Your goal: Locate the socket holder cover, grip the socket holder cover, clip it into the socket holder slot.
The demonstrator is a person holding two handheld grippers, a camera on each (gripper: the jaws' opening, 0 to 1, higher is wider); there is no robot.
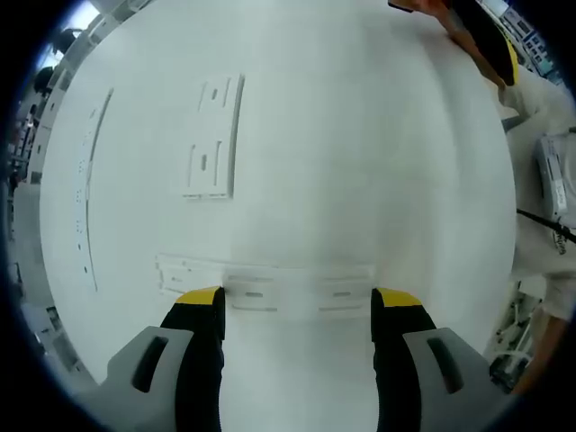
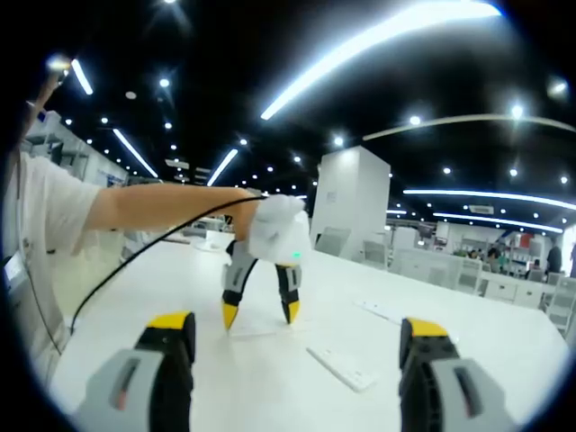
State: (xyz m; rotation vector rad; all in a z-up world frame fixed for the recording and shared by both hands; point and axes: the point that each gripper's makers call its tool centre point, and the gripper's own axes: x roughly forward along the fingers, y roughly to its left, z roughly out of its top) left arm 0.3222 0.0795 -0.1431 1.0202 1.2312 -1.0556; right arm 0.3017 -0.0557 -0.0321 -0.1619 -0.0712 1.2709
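On the white table a long white slotted strip lies crosswise, right at the yellow tips of my left gripper. The jaws stand open with the strip's middle between them. Farther off lies a white rectangular socket plate with cut-outs. From the right gripper view, the left gripper, held by a gloved hand, points down at a flat white piece on the table. My right gripper is open, holds nothing, and hovers well back from the table parts.
A thin long white rail lies along the table's left side. Another white strip and a flat part lie to the right of the left gripper. The person's sleeve and a black cable cross on the left.
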